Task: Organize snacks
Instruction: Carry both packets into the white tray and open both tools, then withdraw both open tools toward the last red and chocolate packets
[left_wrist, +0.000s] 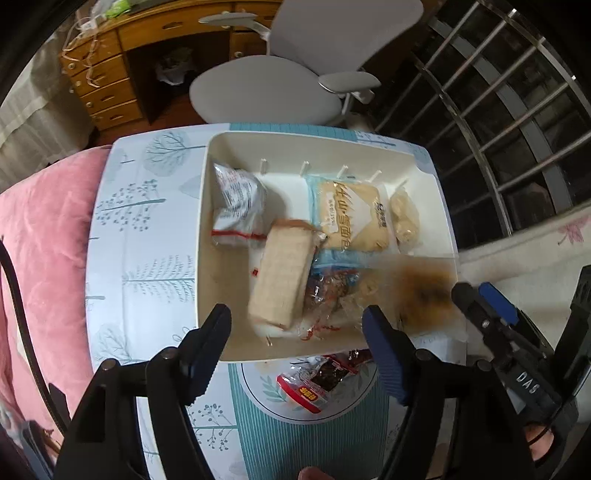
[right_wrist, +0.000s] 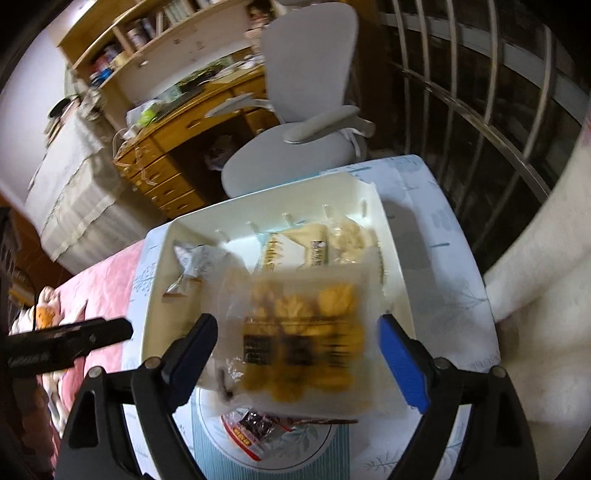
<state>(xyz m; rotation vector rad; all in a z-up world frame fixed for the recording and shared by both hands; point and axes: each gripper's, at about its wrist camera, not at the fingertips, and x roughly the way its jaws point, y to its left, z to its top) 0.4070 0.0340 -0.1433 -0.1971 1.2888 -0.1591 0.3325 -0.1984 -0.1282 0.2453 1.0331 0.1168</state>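
right gripper (right_wrist: 297, 354) | jaws spread, blurred cookie pack (right_wrist: 299, 343) between them (grip unclear) over white bin (right_wrist: 155, 295) for stowing | left gripper (left_wrist: 297, 328) spread, empty

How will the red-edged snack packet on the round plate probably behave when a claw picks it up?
The red-edged clear plastic snack packet looks thin and crinkled, so it will probably flop and bend rather than stay stiff. It seems small and flat, so likely light. Its glossy film may slip between the fingers, and since it lies flat on the round leaf-patterned plate, catching an edge could be difficult.
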